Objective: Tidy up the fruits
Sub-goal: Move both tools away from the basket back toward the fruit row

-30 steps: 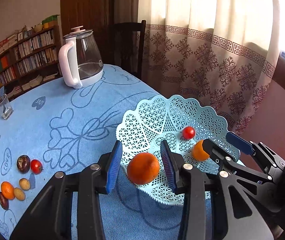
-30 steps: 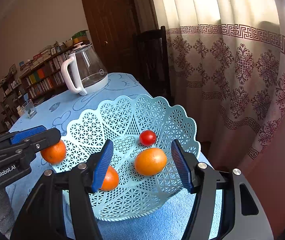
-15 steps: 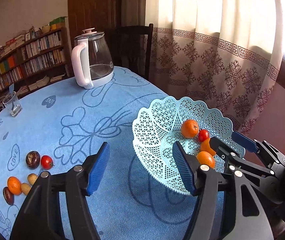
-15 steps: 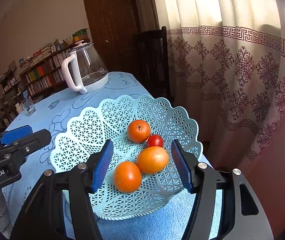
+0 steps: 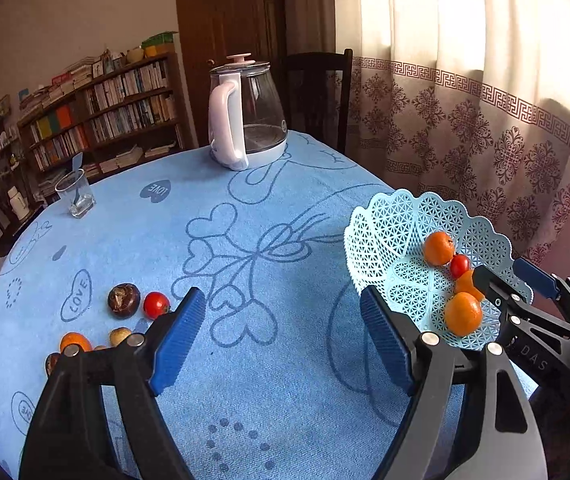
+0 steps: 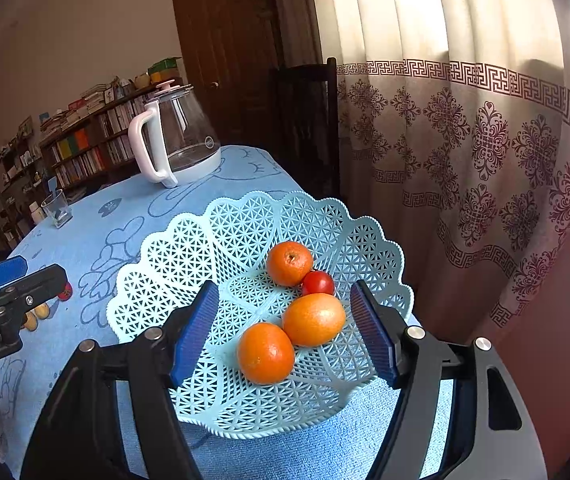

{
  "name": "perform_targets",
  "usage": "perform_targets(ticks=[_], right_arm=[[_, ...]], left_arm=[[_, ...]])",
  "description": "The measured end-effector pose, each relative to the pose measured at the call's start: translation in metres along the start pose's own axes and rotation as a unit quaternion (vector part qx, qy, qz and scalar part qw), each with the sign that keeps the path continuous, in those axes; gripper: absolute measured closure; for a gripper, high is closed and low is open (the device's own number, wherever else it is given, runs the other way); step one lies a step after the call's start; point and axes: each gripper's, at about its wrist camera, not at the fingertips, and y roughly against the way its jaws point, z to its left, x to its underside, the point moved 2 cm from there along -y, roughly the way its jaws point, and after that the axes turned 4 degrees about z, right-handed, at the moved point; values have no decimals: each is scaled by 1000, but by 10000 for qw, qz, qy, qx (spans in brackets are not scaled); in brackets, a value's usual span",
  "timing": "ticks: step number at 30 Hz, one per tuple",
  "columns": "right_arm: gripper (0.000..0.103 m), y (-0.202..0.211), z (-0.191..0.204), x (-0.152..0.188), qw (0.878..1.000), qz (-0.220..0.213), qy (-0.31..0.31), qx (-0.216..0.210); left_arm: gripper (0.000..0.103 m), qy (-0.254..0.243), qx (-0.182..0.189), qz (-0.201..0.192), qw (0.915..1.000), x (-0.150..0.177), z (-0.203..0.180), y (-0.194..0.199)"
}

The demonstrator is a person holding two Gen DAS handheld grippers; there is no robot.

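Observation:
A light blue lattice basket stands at the table's right edge; it also shows in the left wrist view. It holds three oranges and a red tomato. My right gripper is open and empty over the basket's near rim. My left gripper is open and empty above the blue cloth, left of the basket. Loose fruit lies at the left: a dark round fruit, a tomato, an orange and small brown fruits.
A glass kettle with a white handle stands at the table's far side. A drinking glass stands at the far left. A dark chair and a patterned curtain are behind the table. A bookshelf fills the left wall.
My left gripper let go of an orange into the basket, opened wide and pulled back to the left. The basket went from two oranges to three. My right gripper stayed open over the basket.

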Motion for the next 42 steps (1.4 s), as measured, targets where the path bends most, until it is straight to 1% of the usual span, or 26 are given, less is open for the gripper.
perform_targets(ticks=[5,13,26,29,34,42], right_arm=[[33,3,13,0,9999,-33,129,-79],[32,8,44,-3,9987,-150,439,-221],[32,6,117,0,9918,-68,1051,-726],[32,3,136,3,9889,1,1197,-875],[32,-5,164,8,9833,274,1333,-1206],[32,-16,208,20,9713,607,1665,-1585]], left_arm=[[24,254,-244,63,9994,8,25,2],[24,629,-645,82,9959,22,65,11],[24,1223,-1028,182,9870,51,125,23],[24,1349,-1112,209,9844,58,138,26],[24,1538,-1256,263,9797,70,159,29],[24,1849,-1426,339,9718,89,191,35]])
